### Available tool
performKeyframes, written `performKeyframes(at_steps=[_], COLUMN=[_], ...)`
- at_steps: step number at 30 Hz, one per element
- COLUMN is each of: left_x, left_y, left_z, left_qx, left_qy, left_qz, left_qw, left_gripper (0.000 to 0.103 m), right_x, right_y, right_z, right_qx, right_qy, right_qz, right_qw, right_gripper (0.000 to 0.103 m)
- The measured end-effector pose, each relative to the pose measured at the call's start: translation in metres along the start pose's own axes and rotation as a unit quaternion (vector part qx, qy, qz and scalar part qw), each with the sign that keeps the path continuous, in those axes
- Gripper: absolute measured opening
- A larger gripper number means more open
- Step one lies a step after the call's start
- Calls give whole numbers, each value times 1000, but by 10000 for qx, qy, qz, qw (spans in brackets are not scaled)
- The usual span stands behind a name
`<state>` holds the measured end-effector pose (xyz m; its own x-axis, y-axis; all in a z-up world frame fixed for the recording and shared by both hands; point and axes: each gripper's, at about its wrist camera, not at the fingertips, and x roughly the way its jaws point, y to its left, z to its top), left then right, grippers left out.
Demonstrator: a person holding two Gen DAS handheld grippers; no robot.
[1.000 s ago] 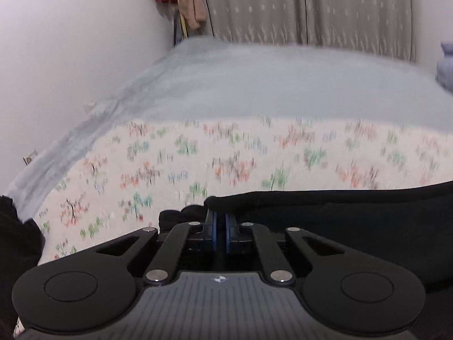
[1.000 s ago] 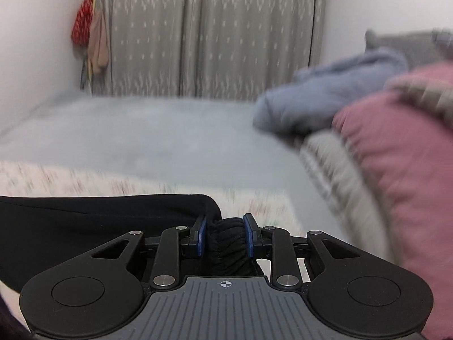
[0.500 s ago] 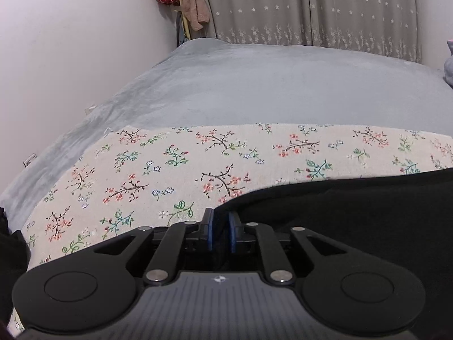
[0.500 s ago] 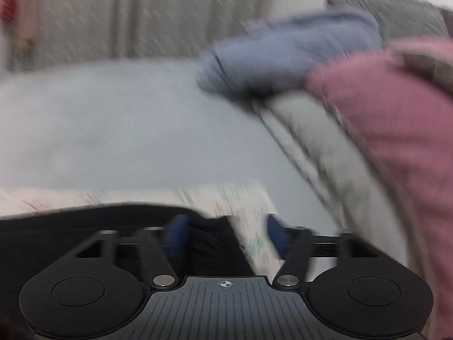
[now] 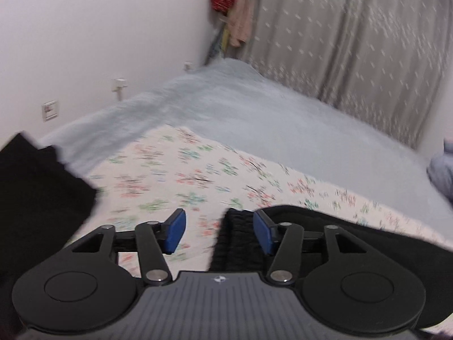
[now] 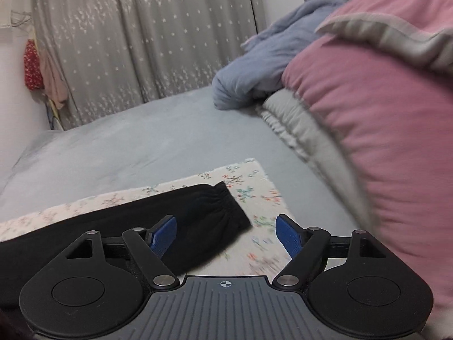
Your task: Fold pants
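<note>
The black pants (image 6: 158, 212) lie on a floral cloth (image 6: 249, 189) spread on the grey bed. In the right wrist view their gathered elastic end (image 6: 226, 206) rests on the cloth just ahead of my open, empty right gripper (image 6: 226, 233). In the left wrist view a ribbed black end of the pants (image 5: 235, 235) lies on the floral cloth (image 5: 181, 175) between the open blue pads of my left gripper (image 5: 219, 231), nearer the right pad. More black fabric (image 5: 34, 198) lies at the far left.
A pink pillow (image 6: 376, 130) and grey quilt (image 6: 305, 130) fill the right side, with a blue blanket (image 6: 263, 70) behind. A grey curtain (image 6: 141, 42) hangs at the back. The white wall (image 5: 99, 42) runs along the bed's left side.
Both grippers were shut on the pants a second ago and have opened, the right first, then the left. The pants' ends now lie on the cloth. Both cameras have tilted and drawn back.
</note>
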<state>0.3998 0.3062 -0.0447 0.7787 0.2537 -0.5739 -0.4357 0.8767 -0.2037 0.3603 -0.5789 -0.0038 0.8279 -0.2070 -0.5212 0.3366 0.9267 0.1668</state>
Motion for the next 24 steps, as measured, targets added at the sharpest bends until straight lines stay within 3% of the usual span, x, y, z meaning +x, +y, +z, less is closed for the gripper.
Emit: performKeyframes(at_steps=[4,8,10,14,16,18,20,23,24], left_x=[-41,-55,-53,-32,-23,-17,-13,-10,-11], left_y=[27,31,34,23,20,18,18,21,20], left_z=[-18,-71,-98,-136,-143,-145,-144,-145,-145], left_qx=[-461,-758,-1009,-650,-510,-481,-498,-636,-623], left_qy=[316,778,976,1128,1033,968,873,873,860], left_qz=[1,-233,-141,-3,176,85,46,34,43], left_qw=[9984,9938,9900,9915,9932,9941,9949,9941,9943], left_gripper=[66,66,66,66,67,66,67,66,60], right_x=[-73,-105,-110,-118,-132,-133,-125,-114,-108], right_y=[-5,19,36,65,65,57,43,33,31], right_z=[-20,-86,-123,-190,-214,-234,-245,-240,-238], right_qx=[292,678,873,1101,1128,1286,1459,1627,1660], right_qy=[69,476,706,1097,942,993,1107,878,872], right_qz=[239,496,549,280,-286,-629,-833,-882,-854], right_qw=[9993,9953,9922,9875,9887,9847,9796,9788,9785], right_gripper=[88,88,88,88,88,88,87,88,88])
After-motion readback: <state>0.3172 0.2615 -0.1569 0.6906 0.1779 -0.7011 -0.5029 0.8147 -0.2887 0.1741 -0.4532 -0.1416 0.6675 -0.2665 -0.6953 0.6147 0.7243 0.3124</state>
